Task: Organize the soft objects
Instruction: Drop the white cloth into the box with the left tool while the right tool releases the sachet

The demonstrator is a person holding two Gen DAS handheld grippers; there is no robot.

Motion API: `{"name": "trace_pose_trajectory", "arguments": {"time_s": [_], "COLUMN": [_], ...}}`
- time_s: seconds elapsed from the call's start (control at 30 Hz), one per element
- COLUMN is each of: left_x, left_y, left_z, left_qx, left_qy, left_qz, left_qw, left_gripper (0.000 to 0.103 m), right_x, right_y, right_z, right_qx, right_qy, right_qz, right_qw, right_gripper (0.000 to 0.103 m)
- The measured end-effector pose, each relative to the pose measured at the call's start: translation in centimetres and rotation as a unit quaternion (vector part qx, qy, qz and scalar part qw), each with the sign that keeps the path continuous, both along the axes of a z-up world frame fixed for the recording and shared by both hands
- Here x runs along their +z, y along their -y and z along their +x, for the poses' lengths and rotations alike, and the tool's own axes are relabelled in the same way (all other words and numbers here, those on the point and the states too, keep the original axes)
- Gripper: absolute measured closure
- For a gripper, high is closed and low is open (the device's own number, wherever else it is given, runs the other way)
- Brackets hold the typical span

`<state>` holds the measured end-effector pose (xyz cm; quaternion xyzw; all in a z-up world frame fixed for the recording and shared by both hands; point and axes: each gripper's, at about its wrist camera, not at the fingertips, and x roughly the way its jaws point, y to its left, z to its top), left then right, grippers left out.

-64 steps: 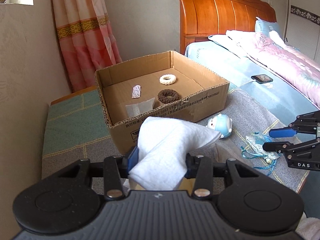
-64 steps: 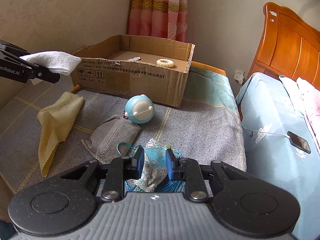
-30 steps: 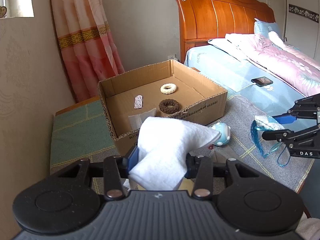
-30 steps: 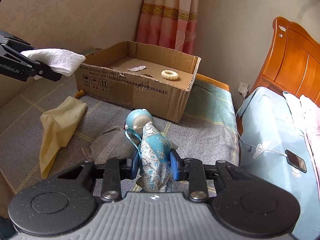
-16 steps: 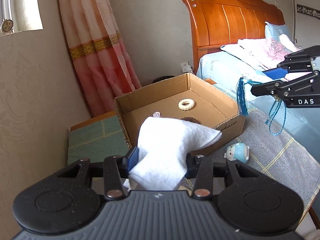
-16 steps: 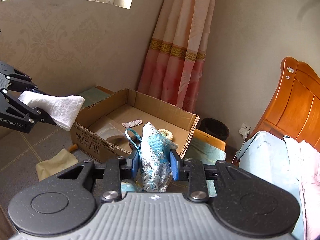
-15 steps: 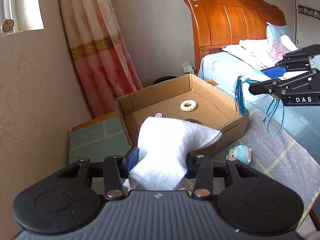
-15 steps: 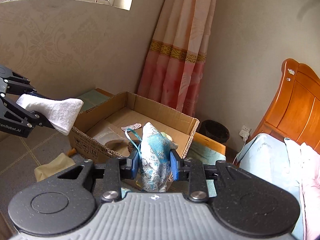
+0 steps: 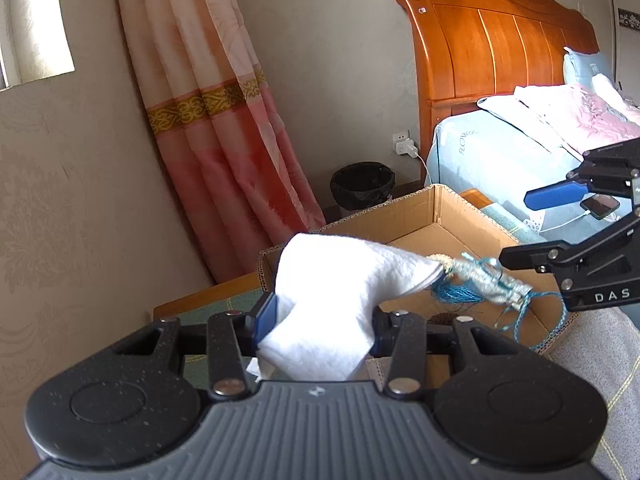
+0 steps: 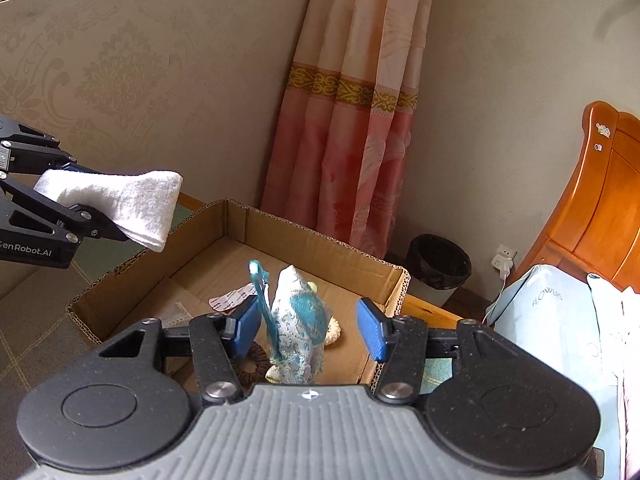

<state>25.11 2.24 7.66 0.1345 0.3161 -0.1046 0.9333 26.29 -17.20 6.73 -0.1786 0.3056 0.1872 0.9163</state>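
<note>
Right gripper (image 10: 310, 326) over the box (image 10: 320, 250), jaws opening — blue pouch (image 10: 298, 328) loose between them, above the box floor. Left gripper (image 9: 320, 320) pinching a white towel (image 9: 340, 292) at the box's near edge.

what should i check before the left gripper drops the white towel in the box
1. Right gripper letting go of the blue pouch: ok, jaws opening, pads clear of it.
2. Blue pouch over the cardboard box: ok.
3. Left gripper gripping the white towel: ok, pads pressed on it.
4. White towel over the box opening: not ok, in the right wrist view it hangs at the left wall, partly outside.
5. Room on the box floor: ok, only hair ties and small flat pieces show.
6. Right gripper out of the towel's way: cannot tell.
</note>
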Motion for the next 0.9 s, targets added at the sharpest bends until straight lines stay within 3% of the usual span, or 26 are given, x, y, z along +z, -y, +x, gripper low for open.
{"name": "trace_pose_trajectory", "arguments": {"time_s": [0.07,0.13,0.23,0.37,0.43,0.47,0.9], "left_x": [-0.3,-0.6,-1.0,-1.3,-1.6,-1.7,-0.3], "left_y": [0.4,0.9,1.8,2.7,3.1,3.2,2.1], "left_z": [1.1,2.1,3.6,5.4,6.2,6.3,1.0], "left_qx": [0.002,0.0,-0.001,-0.002,0.007,0.014,0.02], "left_qy": [-0.003,-0.007,-0.016,-0.018,-0.018,-0.013,-0.011], "left_qz": [0.004,0.009,0.013,0.013,0.014,0.016,0.019], "left_qw": [1.0,0.9999,0.9998,0.9998,0.9997,0.9997,0.9996], "left_gripper": [0.059,0.059,0.059,0.051,0.013,0.007,0.006], "right_x": [-0.8,-1.2,-1.5,-1.1,-0.9,-0.8,-1.1], "right_y": [0.2,0.5,1.4,2.4,2.8,3.0,3.4], "right_z": [0.6,0.4,-0.6,-1.7,-2.3,-2.5,-5.3], "right_qx": [-0.005,-0.01,-0.011,-0.021,-0.024,-0.025,-0.044], "right_qy": [-0.01,-0.013,-0.015,-0.02,-0.02,-0.02,-0.034], "right_qz": [-0.001,0.002,0.02,0.027,0.031,0.033,0.04], "right_qw": [1.0,1.0,1.0,0.999,0.999,0.999,0.998], "right_gripper": [0.036,0.015,0.004,0.003,0.001,0.0,0.0]}}
